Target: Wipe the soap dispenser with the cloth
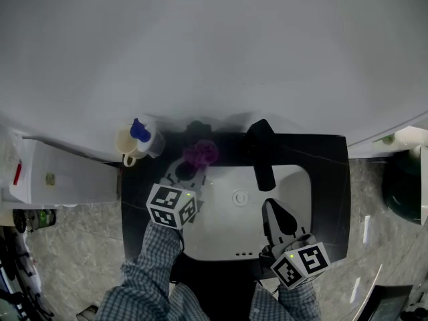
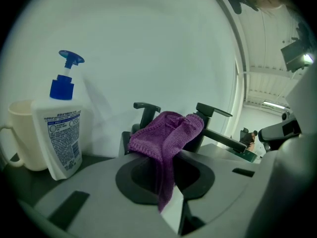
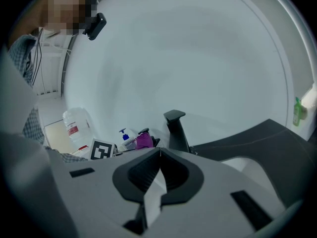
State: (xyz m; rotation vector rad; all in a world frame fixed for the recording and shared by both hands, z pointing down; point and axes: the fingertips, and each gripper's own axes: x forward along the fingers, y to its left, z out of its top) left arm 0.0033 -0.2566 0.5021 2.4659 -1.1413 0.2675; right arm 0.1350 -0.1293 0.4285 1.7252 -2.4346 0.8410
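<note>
Purple cloth clamped in the left hand-held gripper, bunched over the jaw tips, one strip hanging down between them. Held at the back left corner of the white sink, above the edge of the dark worktop.

Left of the cloth, on the worktop against the pale wall: white soap dispenser with a blue pump, upright, printed label turned towards the left gripper view. Near the cloth but apart from it, no contact between them. Close against a cream mug on its other side; touching or merely beside, cannot tell.

Behind the cloth and to its right, black tap reaching out over the sink from the back edge.

Right hand-held gripper with jaws pressed together, tips meeting in one line, nothing between them. Hangs over the front right part of the sink, well apart from cloth and dispenser, aimed towards the tap.

Checked sleeves behind both marker cubes at the bottom of the head view.
</note>
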